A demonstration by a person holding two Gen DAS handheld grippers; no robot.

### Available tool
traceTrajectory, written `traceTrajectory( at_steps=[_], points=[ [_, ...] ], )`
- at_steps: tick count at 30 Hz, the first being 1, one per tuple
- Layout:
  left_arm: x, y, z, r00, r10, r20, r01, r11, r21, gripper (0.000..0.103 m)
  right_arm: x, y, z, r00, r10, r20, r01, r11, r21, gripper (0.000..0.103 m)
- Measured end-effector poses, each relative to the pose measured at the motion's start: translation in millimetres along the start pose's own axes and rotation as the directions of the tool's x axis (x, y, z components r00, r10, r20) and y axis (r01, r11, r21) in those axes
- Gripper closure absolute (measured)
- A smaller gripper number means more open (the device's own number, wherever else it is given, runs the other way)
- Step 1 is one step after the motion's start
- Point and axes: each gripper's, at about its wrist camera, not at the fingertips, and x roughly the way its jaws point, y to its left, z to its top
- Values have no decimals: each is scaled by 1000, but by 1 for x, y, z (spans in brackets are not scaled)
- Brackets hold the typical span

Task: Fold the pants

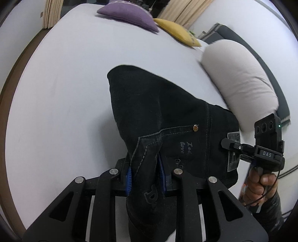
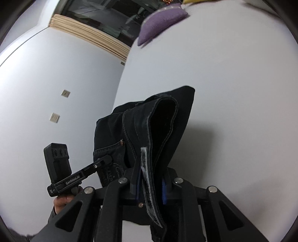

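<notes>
The black denim pants (image 1: pixel 160 111) are held up over a pale bed sheet (image 1: pixel 65 78), their far end resting on it. My left gripper (image 1: pixel 145 176) is shut on a bunched pocket corner of the waist, its blue pads (image 1: pixel 128 178) pressed on the cloth. My right gripper (image 1: pixel 229 145) is shut on the waistband at the leather patch. In the right wrist view my right gripper (image 2: pixel 150 186) pinches the waistband edge of the pants (image 2: pixel 167 121), and my left gripper (image 2: pixel 106 160) grips the cloth at left.
A purple cushion (image 1: pixel 128 14) and a yellow cushion (image 1: pixel 178 31) lie at the far edge of the bed. A beige bolster pillow (image 1: pixel 240 78) lies to the right of the pants. The purple cushion also shows in the right wrist view (image 2: pixel 160 22), beside a white wall (image 2: pixel 46 78).
</notes>
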Motion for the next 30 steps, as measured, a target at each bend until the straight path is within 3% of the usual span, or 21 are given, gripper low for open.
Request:
traceTrajectory(
  at_steps=[3, 6, 11, 13, 14, 16, 18, 20, 22, 23, 26, 28, 30],
  points=[
    [28, 30, 21, 998, 47, -37, -47, 999, -7, 79, 41, -21, 24, 998, -53, -38, 54, 997, 53, 83],
    [47, 44, 23, 996, 83, -34, -83, 997, 0, 59, 63, -47, 30, 996, -76, -50, 81, 991, 110, 71],
    [45, 37, 10, 991, 126, 49, -129, 990, 55, 41, 58, -61, 14, 999, 14, 39, -17, 996, 92, 68],
    [32, 30, 2, 981, 175, 88, -180, 982, 57, 39, 47, -58, 8, 998, -2, 62, -3, 996, 94, 57],
    [27, 24, -4, 974, 195, 115, -202, 978, 55, 39, 42, -53, 7, 997, -28, 77, 21, 996, 89, 45],
    [6, 11, -14, 951, 239, 196, -255, 965, 61, 34, 22, -38, -3, 981, -142, 129, 137, 989, 47, 31],
    [-24, -5, -33, 898, 305, 316, -348, 934, 88, 20, 3, -15, -17, 956, -235, 177, 241, 971, -10, 30],
    [-53, -38, -52, 806, 375, 458, -466, 879, 101, 0, -18, 20, -35, 922, -296, 248, 326, 941, -87, 25],
    [-83, -71, -72, 717, 423, 554, -556, 827, 87, 0, -39, 47, -51, 892, -319, 321, 381, 912, -152, 16],
    [-97, -83, -81, 697, 420, 581, -568, 818, 90, 0, -50, 64, -61, 876, -319, 361, 402, 897, -184, 13],
    [-133, -110, -91, 676, 427, 601, -568, 821, 55, 0, -87, 111, -93, 811, -311, 496, 471, 849, -238, 2],
    [-160, -130, -104, 654, 439, 616, -566, 824, 14, 0, -111, 149, -115, 747, -286, 600, 521, 812, -262, 0],
    [-189, -150, -123, 609, 442, 658, -587, 809, 1, 0, -138, 168, -131, 691, -260, 675, 564, 778, -277, 0]
  ],
)
